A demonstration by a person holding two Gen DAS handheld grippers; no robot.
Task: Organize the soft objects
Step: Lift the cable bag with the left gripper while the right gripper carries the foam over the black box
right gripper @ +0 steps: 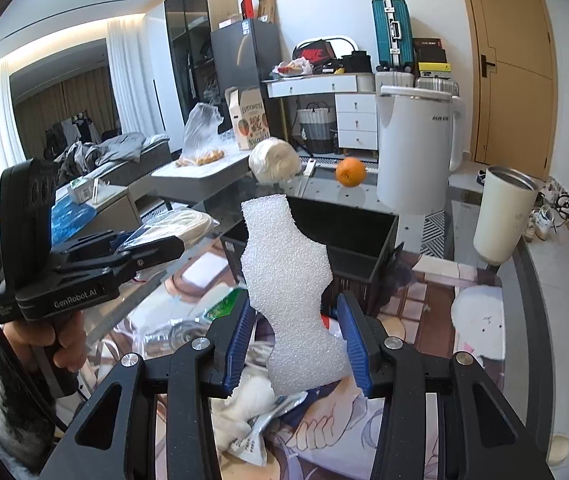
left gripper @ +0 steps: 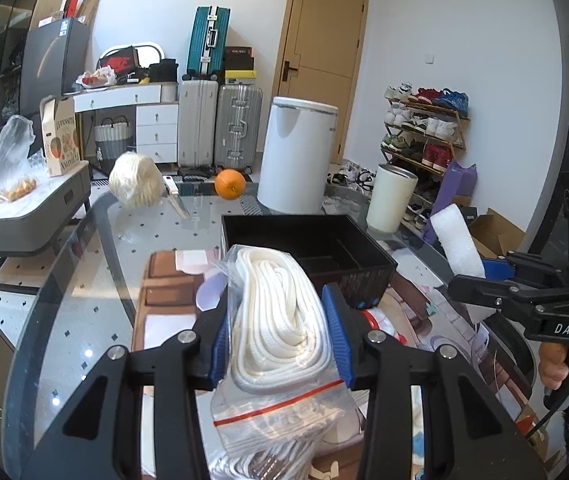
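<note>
A round orange fruit [left gripper: 230, 184] sits on the glass tabletop [left gripper: 84, 280], with a tall white cylindrical appliance [left gripper: 298, 154] to its right and a cream steel-rimmed tumbler [left gripper: 390, 198] further right. Behind stand two silver ribbed suitcases [left gripper: 220, 128], a wooden door [left gripper: 322, 52] and a loaded shoe rack [left gripper: 424, 128].

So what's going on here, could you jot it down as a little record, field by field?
left gripper: shut on a clear zip bag of white cord
right gripper: shut on a piece of white foam
black box: open, on the glass table, just beyond both grippers
farther on the table: ball of cream yarn, orange, white appliance, cream tumbler
likely aim: both soft items into the box
</note>
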